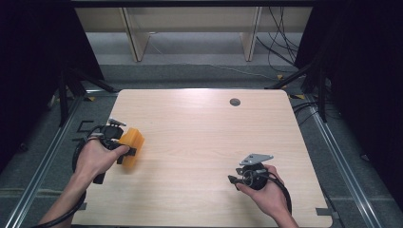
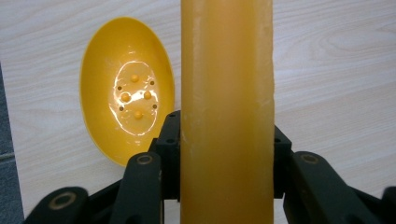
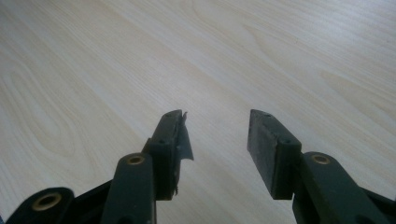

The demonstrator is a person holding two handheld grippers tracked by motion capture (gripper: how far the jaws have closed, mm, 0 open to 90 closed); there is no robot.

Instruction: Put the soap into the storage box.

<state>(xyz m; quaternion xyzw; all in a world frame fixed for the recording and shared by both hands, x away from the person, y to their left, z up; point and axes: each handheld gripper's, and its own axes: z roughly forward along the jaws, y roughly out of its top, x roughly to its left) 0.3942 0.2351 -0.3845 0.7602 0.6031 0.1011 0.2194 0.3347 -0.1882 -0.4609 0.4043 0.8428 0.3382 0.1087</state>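
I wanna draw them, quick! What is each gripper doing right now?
Left gripper: closed on the orange soap bar, above the yellow soap dish.
Right gripper: open, holding nothing, over the wooden table.

High view looks down over the whole table (image 1: 199, 142); both tool cameras sit close above it.

Item count: one soap bar (image 2: 227, 112), orange-yellow. One soap dish (image 2: 127, 93), yellow, oval; four raised studs and four drain holes in base. One table (image 1: 204, 142). Two claws: left claw (image 1: 127, 151), right claw (image 3: 215, 140). One round grommet (image 1: 235, 101) in table.
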